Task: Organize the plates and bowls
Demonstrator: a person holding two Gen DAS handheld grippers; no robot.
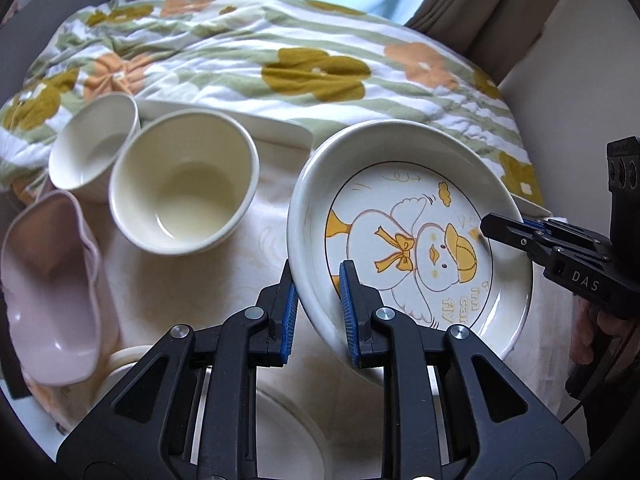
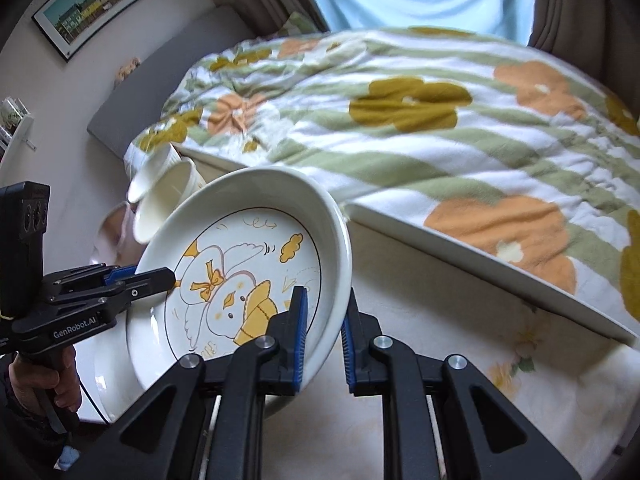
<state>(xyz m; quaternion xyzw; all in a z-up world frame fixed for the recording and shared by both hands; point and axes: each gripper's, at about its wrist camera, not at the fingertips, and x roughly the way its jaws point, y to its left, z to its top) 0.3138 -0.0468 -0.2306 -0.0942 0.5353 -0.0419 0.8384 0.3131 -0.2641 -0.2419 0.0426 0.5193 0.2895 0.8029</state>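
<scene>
duck plate amid cream and pink crockery

a white plate point(image 1: 316, 184) carries a cartoon duck in yellow cap and yellow bow, ringed by a thin dark line, with yellow lettering. two cream bowls point(image 1: 182, 188) and a pale pink dish point(image 1: 52, 304) sit on a cream tablecloth point(image 1: 224, 272) with a faint floral print. the quilt point(image 1: 256, 56) has green and white stripes with mustard and orange flowers. both black grippers, left point(image 1: 318, 304) and right point(image 2: 324, 326), have blue pads.
</scene>
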